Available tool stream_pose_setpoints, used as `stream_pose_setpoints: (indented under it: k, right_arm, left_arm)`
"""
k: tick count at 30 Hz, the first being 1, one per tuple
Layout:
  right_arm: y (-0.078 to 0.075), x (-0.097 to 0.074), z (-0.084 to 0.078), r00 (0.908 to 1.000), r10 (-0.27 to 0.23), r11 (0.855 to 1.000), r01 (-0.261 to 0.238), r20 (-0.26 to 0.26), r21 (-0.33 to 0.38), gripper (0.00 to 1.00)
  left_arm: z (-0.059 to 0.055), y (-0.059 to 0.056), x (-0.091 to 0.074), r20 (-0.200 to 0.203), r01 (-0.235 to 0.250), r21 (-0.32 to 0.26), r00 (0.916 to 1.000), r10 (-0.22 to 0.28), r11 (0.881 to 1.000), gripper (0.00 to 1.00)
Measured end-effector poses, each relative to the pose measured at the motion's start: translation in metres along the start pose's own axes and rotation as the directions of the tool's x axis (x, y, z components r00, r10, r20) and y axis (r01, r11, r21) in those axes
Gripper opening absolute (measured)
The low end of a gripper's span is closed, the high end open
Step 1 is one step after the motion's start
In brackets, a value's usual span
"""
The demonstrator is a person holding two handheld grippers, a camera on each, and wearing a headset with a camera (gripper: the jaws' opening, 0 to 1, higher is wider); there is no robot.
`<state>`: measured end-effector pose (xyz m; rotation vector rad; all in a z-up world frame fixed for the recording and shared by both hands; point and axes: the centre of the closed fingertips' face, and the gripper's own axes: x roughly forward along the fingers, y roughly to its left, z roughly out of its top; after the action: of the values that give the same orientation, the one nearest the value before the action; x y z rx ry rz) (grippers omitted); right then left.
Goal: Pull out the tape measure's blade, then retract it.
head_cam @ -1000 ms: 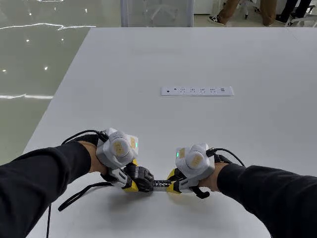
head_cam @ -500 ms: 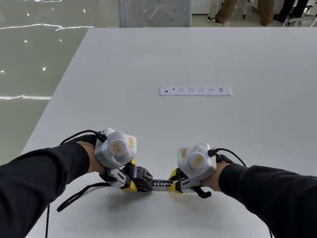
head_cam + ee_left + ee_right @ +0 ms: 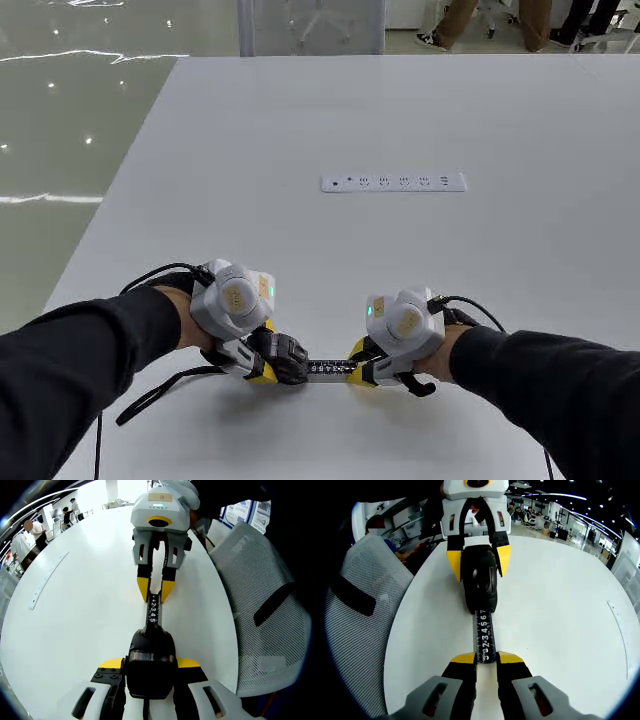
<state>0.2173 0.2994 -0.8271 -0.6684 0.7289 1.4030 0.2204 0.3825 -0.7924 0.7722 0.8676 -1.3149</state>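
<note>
Clothing: left sleeve (image 3: 80, 370) and right sleeve (image 3: 540, 390) both black, long, plain.

Rig, left gripper (image 3: 272, 356): rounded pale-grey housing, round tan disc on top, small green light on right flank. Black jaws, yellow tips.

Rig, right gripper (image 3: 356, 366): same build, green light on left flank.

Wiring: black cable (image 3: 160, 385) off near left; second black cable (image 3: 470, 305) off far right.

Gripper views: jaw arms pale grey with oval slots, black inner faces, yellow pads (image 3: 463, 658).
</note>
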Motion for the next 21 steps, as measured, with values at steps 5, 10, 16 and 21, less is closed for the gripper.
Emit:
stream_pose_setpoints:
  k: [5,10,16,21]
  right_arm:
    - [0.000,-0.002,-0.002,1.0000,-0.002,1.000,0.002,-0.001,-0.001,0.11]
    - [0.000,-0.004,-0.005,1.0000,-0.003,1.000,0.003,0.001,0.003,0.11]
    - [0.001,-0.008,-0.009,1.0000,-0.005,1.000,0.005,-0.004,0.003,0.11]
    - [0.001,-0.010,-0.012,1.0000,-0.007,1.000,0.007,-0.005,0.005,0.11]
  left_arm:
    - [0.000,0.000,0.000,-0.002,-0.004,0.001,1.0000,0.004,1.000,0.33]
    - [0.000,0.000,0.000,-0.002,-0.005,0.000,1.0000,0.005,1.000,0.33]
    - [0.000,-0.001,0.000,-0.007,-0.005,0.003,1.0000,0.005,1.000,0.33]
    - [0.000,-0.001,0.000,-0.007,-0.006,0.003,1.0000,0.006,1.000,0.33]
